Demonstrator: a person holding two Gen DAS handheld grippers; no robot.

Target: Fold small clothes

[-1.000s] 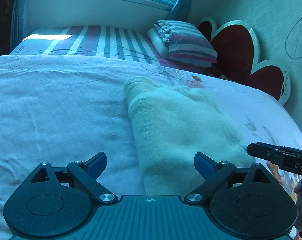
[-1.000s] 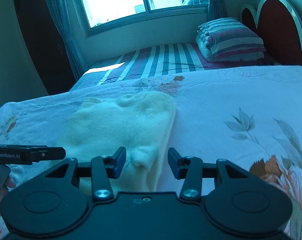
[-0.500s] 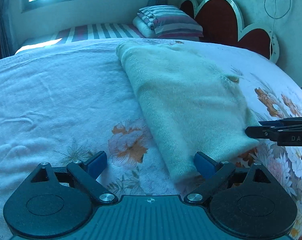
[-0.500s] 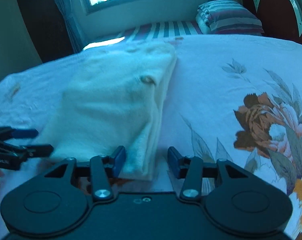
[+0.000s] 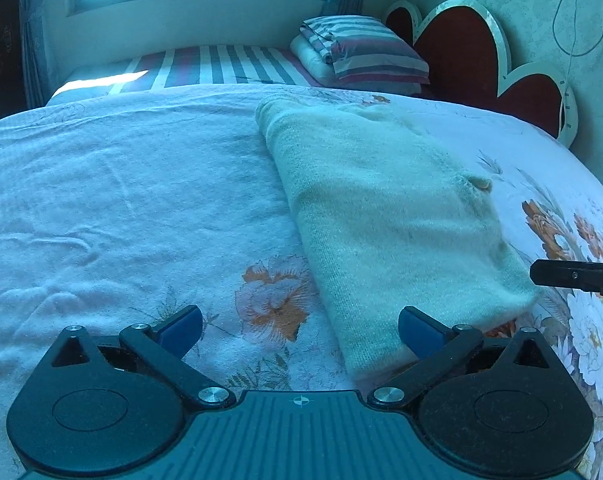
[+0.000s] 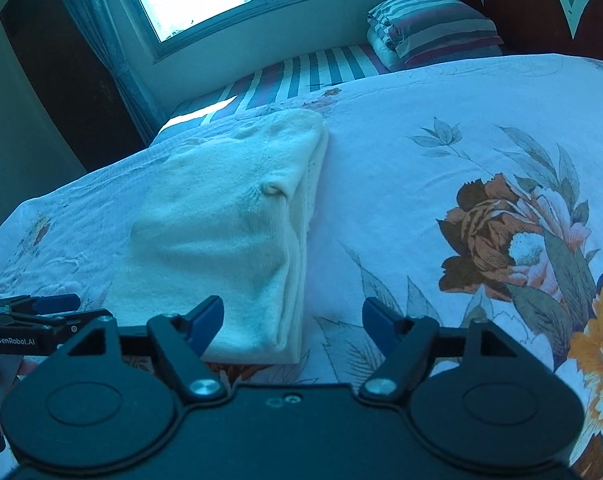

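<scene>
The bed with the white flowered cover point(image 5: 121, 208) carries the pale cream knitted garment point(image 5: 381, 216), folded long so I can fold it again. My left gripper point(image 5: 299, 326) and right gripper point(image 6: 293, 314) are opening at its near end, holding nothing.

On the flowered bedcover point(image 5: 141, 200) lies one folded cream garment point(image 5: 381, 220). At twelve o'clock there is one striped pillow point(image 5: 373, 52). Two grippers: left gripper point(image 5: 300, 326), right gripper point(image 6: 293, 316).
</scene>
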